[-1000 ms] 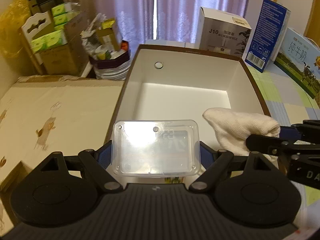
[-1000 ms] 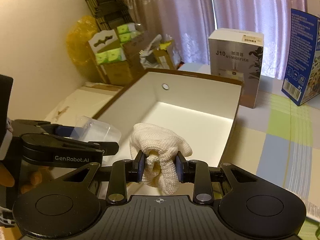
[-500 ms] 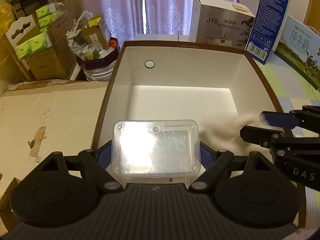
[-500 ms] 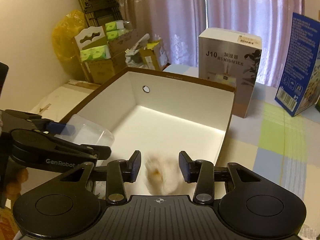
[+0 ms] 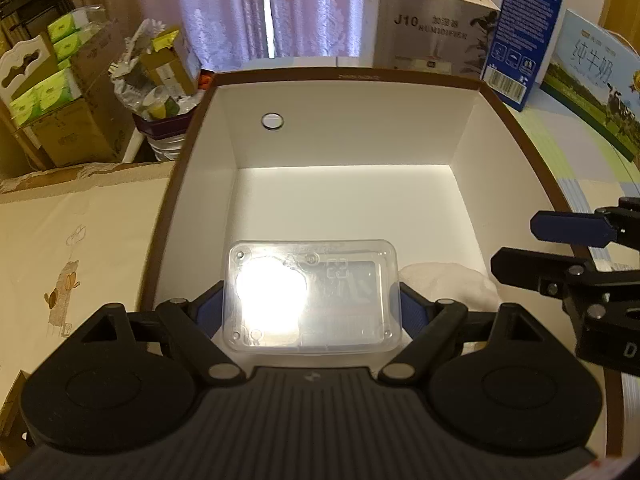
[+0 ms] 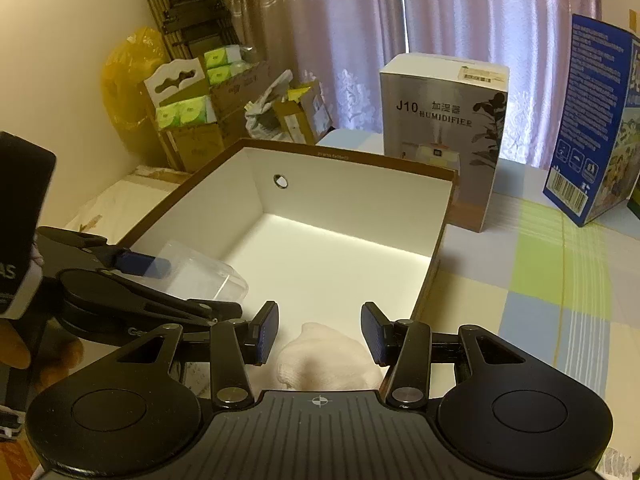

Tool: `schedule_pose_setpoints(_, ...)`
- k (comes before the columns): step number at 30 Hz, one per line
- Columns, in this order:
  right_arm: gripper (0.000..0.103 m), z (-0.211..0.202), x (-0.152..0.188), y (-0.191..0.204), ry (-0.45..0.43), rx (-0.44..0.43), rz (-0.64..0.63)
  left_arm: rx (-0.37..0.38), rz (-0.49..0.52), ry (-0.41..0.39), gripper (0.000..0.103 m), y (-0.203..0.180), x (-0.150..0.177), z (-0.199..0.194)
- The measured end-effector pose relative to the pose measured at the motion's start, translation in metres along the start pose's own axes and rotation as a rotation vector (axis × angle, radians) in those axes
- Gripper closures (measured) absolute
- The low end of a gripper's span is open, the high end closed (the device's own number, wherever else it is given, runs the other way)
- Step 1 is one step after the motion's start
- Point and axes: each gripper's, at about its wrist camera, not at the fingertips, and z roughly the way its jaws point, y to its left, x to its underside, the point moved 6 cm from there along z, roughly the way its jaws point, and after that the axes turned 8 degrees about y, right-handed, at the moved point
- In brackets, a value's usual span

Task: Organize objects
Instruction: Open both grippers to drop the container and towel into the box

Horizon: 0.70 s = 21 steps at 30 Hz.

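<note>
One cloth in box.

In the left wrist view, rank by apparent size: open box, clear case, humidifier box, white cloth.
1. Open box, by far the largest.
2. Clear case and humidifier box look about alike; the case sits right at the camera, so I leave these two unranked.
3. White cloth, smallest, though partly hidden.

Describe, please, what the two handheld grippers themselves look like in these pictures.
The left gripper and the right gripper look alike: matte black plastic, a ribbed top plate with a small crosshair mark, round discs on either side, linkage arms with silver pivot pins, and two fingers faced with blue pads. Partial white lettering shows on each body. No cables or sleeves are visible.
</note>
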Motion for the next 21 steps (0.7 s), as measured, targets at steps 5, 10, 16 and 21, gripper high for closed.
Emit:
schedule_pose_setpoints(5, 0.059, -0.006, -0.001, 0.001, -0.006, -0.016, 0.001, -0.005, 0.009, -0.001, 0.016, -0.002, -0.002, 0.003)
schedule_pose_setpoints(10, 0.059, -0.017, 0.001, 0.004, -0.015, -0.039, 0.005, 0.007, -0.009, 0.012, 0.014, 0.001, 0.006, -0.003)
schedule_pose_setpoints(16, 0.056, -0.034, 0.006, 0.012, -0.02, -0.071, 0.008, 0.012, -0.056, 0.025, 0.011, 0.009, 0.021, -0.023)
schedule_pose_setpoints(21, 0.051, -0.05, 0.013, 0.019, -0.021, -0.099, 0.009, 0.01, -0.095, 0.027, 0.01, 0.015, 0.037, -0.047)
